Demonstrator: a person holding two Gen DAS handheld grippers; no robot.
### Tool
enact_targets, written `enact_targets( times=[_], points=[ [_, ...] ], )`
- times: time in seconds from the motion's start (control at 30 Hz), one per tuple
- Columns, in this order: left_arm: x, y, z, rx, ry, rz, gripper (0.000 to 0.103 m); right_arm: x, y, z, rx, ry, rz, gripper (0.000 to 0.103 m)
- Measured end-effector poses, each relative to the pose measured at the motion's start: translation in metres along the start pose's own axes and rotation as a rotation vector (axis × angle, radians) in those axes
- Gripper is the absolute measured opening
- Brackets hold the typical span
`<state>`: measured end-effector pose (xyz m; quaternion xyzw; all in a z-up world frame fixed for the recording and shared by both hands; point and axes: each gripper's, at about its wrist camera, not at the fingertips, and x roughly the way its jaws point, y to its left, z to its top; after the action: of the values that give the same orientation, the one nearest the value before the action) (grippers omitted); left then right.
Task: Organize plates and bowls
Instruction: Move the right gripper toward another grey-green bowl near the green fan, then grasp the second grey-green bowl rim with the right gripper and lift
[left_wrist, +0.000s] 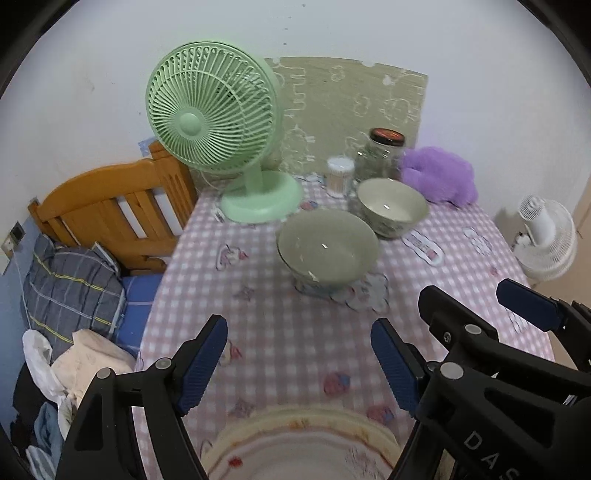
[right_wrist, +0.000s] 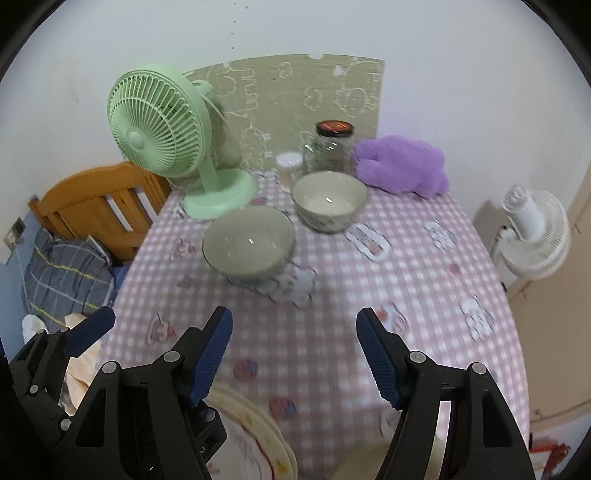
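left wrist: faces down-forward | right wrist: alongside | shared: table (left_wrist: 295, 332), bowls (right_wrist: 248, 243)

My table wears a pink-and-white checked cloth (right_wrist: 332, 295). On it, far left, stands a mint-green plastic desk fan (right_wrist: 162, 140); mid-table a grey-green bowl (right_wrist: 248, 242), beyond it a cream patterned bowl (right_wrist: 330, 201); far right a purple plush toy (right_wrist: 400, 166); nearest me, a cream floral plate (left_wrist: 301, 448).

Left tongs (left_wrist: 299, 367) and right tongs (right_wrist: 294, 356) both gape wide, empty, tilted downward.
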<state>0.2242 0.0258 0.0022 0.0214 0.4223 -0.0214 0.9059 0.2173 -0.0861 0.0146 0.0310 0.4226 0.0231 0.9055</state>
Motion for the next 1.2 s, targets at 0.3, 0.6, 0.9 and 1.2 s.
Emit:
enact_targets(
  times=[0.3,0.6,0.9,1.2],
  points=[
    [0.044,0.008,0.038,-0.053,0.011,0.060,0.081,0.055,-0.001,0.049,-0.049,0.016,0.049,0.074],
    [0.098,0.010,0.056,-0.094,0.044,0.124,0.073,0.113,0.003,0.074,-0.078,0.042,0.095,0.074],
    [0.150,0.011,0.062,-0.102,0.106,0.119,0.059,0.172,0.004,0.081,-0.070,0.108,0.109,0.061],
    [0.180,0.013,0.059,-0.122,0.159,0.131,0.035,0.205,0.000,0.083,-0.070,0.158,0.096,0.038]
  ],
)
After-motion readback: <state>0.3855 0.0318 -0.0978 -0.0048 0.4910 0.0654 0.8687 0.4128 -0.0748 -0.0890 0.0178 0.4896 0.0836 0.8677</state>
